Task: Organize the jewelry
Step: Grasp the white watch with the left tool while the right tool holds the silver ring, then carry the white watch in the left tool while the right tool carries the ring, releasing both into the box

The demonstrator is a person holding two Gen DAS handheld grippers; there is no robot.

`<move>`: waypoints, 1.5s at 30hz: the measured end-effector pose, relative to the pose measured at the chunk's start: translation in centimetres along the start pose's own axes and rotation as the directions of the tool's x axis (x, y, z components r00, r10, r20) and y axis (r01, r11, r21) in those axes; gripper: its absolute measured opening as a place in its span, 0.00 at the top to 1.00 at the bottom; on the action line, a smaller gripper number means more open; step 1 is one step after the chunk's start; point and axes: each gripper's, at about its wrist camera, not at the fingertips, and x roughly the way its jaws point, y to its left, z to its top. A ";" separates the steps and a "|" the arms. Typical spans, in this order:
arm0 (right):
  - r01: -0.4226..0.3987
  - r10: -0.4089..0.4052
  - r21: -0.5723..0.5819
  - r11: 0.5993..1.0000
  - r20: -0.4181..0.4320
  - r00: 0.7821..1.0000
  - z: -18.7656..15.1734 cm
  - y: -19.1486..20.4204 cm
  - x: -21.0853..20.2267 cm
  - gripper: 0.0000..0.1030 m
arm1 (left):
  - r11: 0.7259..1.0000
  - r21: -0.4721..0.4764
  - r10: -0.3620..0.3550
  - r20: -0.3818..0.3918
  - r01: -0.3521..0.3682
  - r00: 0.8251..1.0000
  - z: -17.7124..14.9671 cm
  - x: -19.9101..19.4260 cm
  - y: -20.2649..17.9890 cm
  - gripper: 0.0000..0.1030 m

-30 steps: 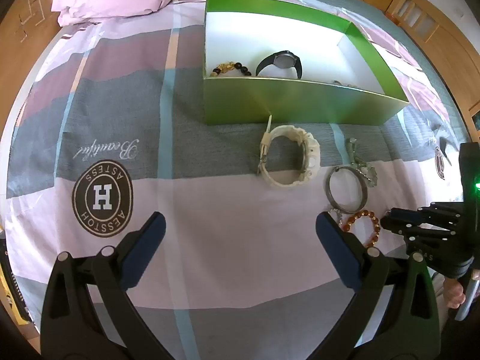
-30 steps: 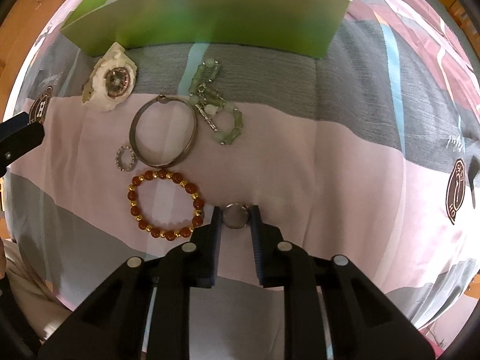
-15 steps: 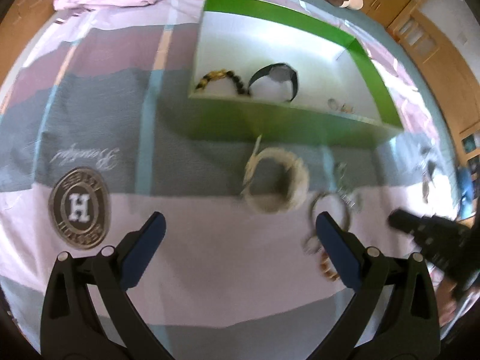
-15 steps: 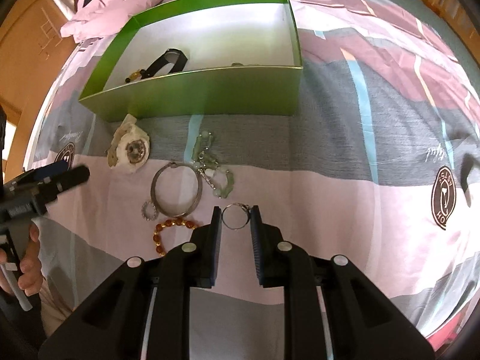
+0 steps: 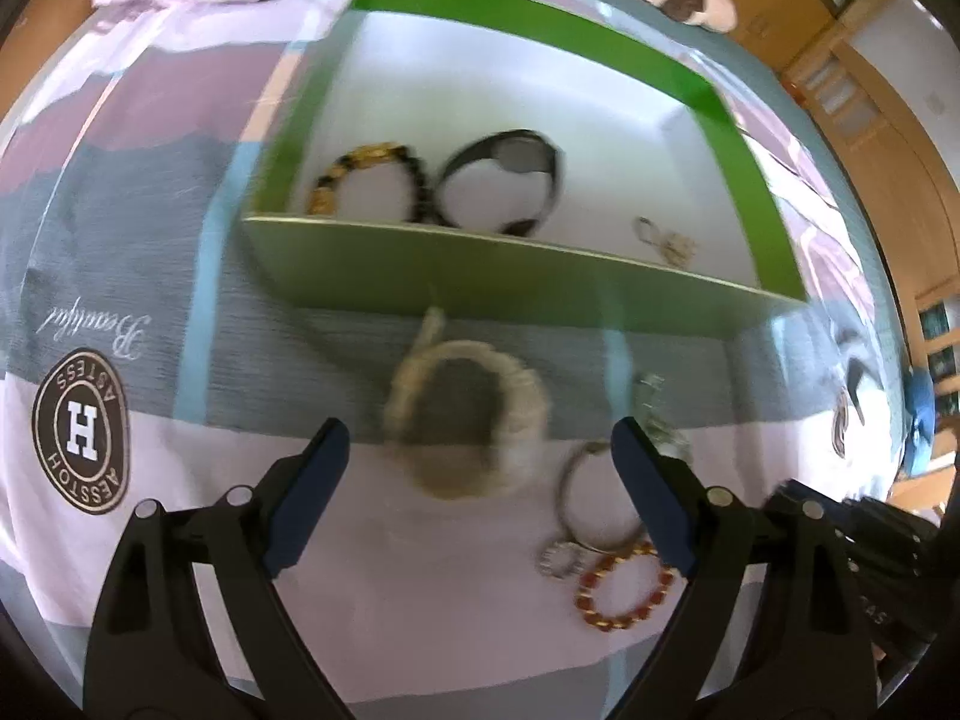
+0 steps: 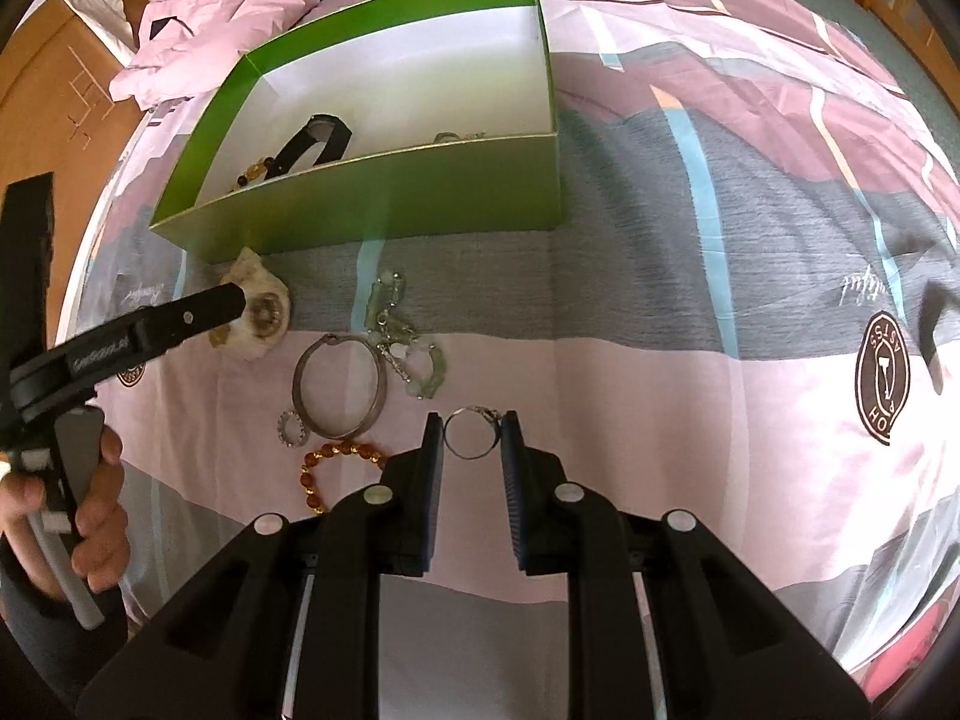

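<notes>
My left gripper [image 5: 477, 429] hangs over the white watch [image 5: 468, 420], which lies on the bedspread just in front of the green box [image 5: 510, 282]. Its jaws are closing, with the watch between them and untouched. My right gripper [image 6: 471, 423] is shut on a silver ring [image 6: 473, 433], held above the bedspread. In the box lie a dark-and-yellow bead bracelet [image 5: 366, 180], a black watch [image 5: 504, 180] and a small metal piece [image 5: 666, 240]. On the bedspread are a silver bangle [image 6: 339, 384], a green stone bracelet [image 6: 408, 336], a small sparkly ring [image 6: 292, 427] and a red-gold bead bracelet [image 6: 336, 462].
A striped bedspread [image 6: 660, 360] with round logos covers the bed. A pink quilt [image 6: 240, 18] is bunched behind the box, and a cardboard box [image 6: 66, 96] stands at the far left. A hand [image 6: 96, 516] holds the left gripper's handle. Wooden cupboards [image 5: 870, 90] line the right side.
The left gripper has moved forward over the white watch and its jaws have narrowed a little. The right gripper has risen from the bedspread with the ring still in it.
</notes>
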 end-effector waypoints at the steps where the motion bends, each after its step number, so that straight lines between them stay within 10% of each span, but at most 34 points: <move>1: -0.001 0.001 -0.003 1.000 -0.006 1.000 0.0 0.0 0.0 0.81 | 1.000 0.027 0.006 -0.008 -0.005 1.000 0.0 0.2 -0.8 0.13; 5: 0.011 -0.011 -0.016 1.000 -0.017 1.000 0.0 0.3 0.4 0.81 | 0.985 0.100 0.140 -0.004 -0.139 0.990 0.1 1.4 -2.8 0.27; 9: 0.012 -0.012 -0.012 1.000 -0.025 1.000 -0.1 0.2 0.6 0.81 | 0.995 0.085 0.064 -0.052 -0.060 0.997 0.4 2.4 -3.6 0.49; 15: 0.012 -0.013 -0.019 1.000 -0.041 0.999 0.1 0.5 1.1 0.81 | 0.985 0.103 0.147 -0.092 -0.137 0.985 0.5 4.4 -3.5 0.84; 33: 0.003 -0.004 -0.008 1.000 -0.044 0.999 0.4 0.6 2.0 0.81 | 0.974 0.184 0.126 0.037 -0.130 0.991 -3.1 -4.0 -2.8 0.84; 38: 0.009 -0.008 -0.033 0.999 0.056 0.998 3.1 2.1 -1.3 0.81 | 0.969 0.201 0.116 0.151 -0.145 0.982 1.6 -8.0 -3.6 0.84; 45: 0.041 -0.040 -0.015 0.999 0.064 0.997 10.6 2.8 -1.1 0.81 | 0.959 0.224 0.156 0.106 -0.176 0.982 10.1 -5.0 -4.3 0.84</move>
